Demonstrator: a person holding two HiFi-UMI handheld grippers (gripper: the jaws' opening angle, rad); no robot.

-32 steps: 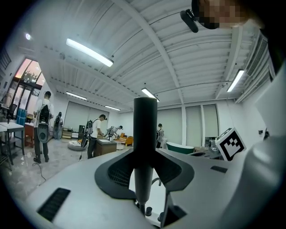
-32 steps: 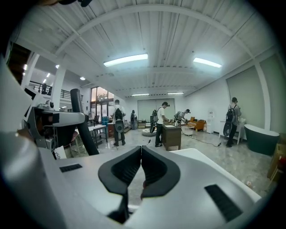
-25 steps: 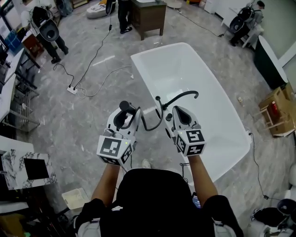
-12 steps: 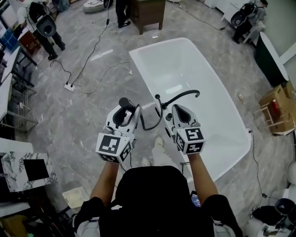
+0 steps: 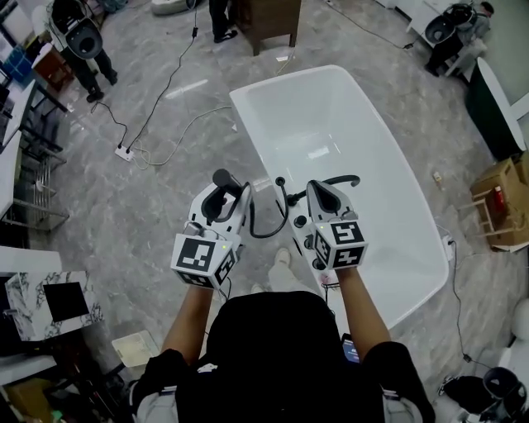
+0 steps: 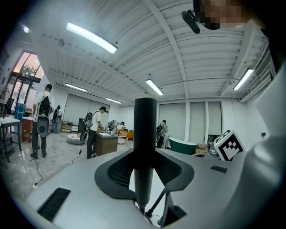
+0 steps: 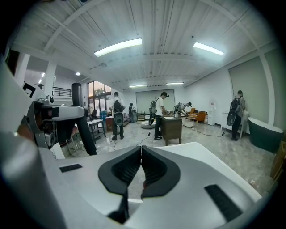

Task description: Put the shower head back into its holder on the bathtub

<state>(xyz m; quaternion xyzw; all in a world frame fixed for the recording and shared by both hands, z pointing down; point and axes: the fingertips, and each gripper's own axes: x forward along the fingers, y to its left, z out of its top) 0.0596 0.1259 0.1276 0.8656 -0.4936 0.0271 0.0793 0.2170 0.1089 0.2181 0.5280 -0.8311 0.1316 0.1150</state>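
We note the L gripper clamped on the shower head. It is a black stick-type handset, upright btwn the two pads, which press on it from either side. In head view its top end shows just above the gripper's tips. The black hose runs from under that gripper, sags in a loop, then rises to a black fitting on the near rim of the bathtub. The handset is thus off the tub fittings. It is held in the air just left of them, over the grey marble floor by the tub's near left corner. We cannot tell which fitting is the holder.

R gripper: jaws pressed together, pads meeting edge to edge in its own view. It sits just right of the hose loop, above the tub rim, w/ the black curved spout showing past its tips. Small black knobs sit on the rim btwn the grippers, close to the R one. The two grippers are side by side and apart, both pointing away from the person toward the tub.

Surroundings:
- a white cable w/ power strip on the floor at left
- a brown cabinet beyond the tub's far end
- cardboard boxes at right
- another person w/ gear at the upper left edge
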